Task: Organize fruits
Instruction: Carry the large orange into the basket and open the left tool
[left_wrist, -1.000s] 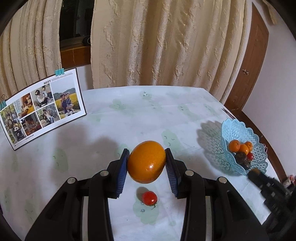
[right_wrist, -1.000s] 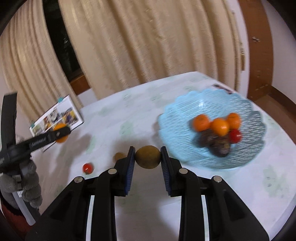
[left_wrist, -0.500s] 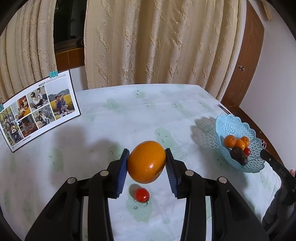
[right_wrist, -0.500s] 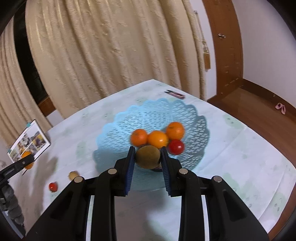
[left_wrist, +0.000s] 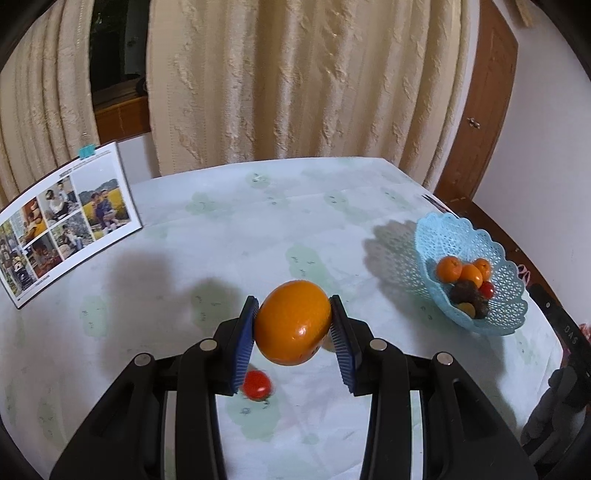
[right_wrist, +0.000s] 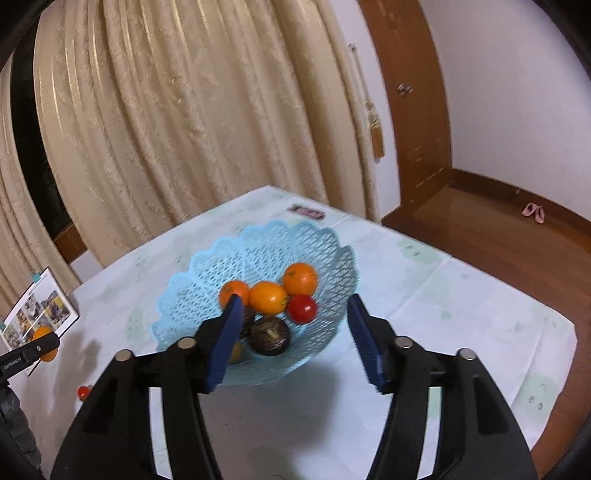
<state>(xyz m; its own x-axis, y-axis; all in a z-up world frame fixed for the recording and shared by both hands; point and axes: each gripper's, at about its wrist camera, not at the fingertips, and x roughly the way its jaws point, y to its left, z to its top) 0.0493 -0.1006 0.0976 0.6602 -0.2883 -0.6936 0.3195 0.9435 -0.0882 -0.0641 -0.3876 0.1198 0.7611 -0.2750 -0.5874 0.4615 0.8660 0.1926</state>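
Behind the large orange fruit (left_wrist: 293, 322), a half-hidden small fruit (left_wrist: 327, 343)

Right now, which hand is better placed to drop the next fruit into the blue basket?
Left. The left gripper already clamps the large orange fruit; the right gripper, jaws just opened, hangs empty over the blue basket.

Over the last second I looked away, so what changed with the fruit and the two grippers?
The right gripper carried its kiwi across the table to over the basket; its jaws have just been opening and nothing is between them now. Where the kiwi ended up is unclear. The left gripper still clamps the big orange fruit, drifting a little over the table. The tomato stays on the cloth.
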